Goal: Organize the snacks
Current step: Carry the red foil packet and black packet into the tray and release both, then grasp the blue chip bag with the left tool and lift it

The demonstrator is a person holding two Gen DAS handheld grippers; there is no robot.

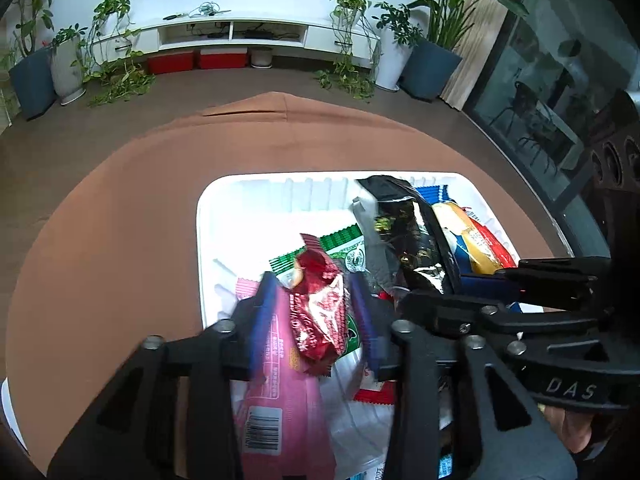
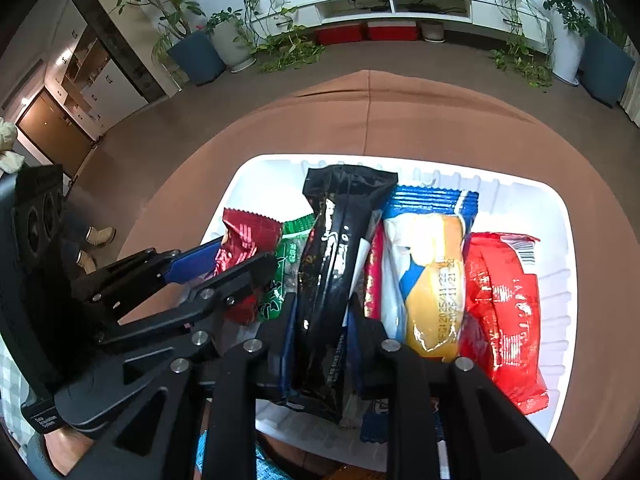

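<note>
While upright, glossy black snack packet [image 2: 340, 280], creased

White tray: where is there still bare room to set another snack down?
The white tray is bare in its far left corner, between the rim and the dark red packet. The right side is crowded: black packet, blue-and-yellow packet, red packet lie side by side.

The left hand-held gripper [image 1: 316, 312] shows blurred fingers, so whether its pads press the dark red packet [image 1: 322, 308] cannot be told. The pink packet [image 1: 276, 392] runs off the near edge. The black packet [image 2: 336, 280] hides the wrapper behind it; print is unreadable.
</note>
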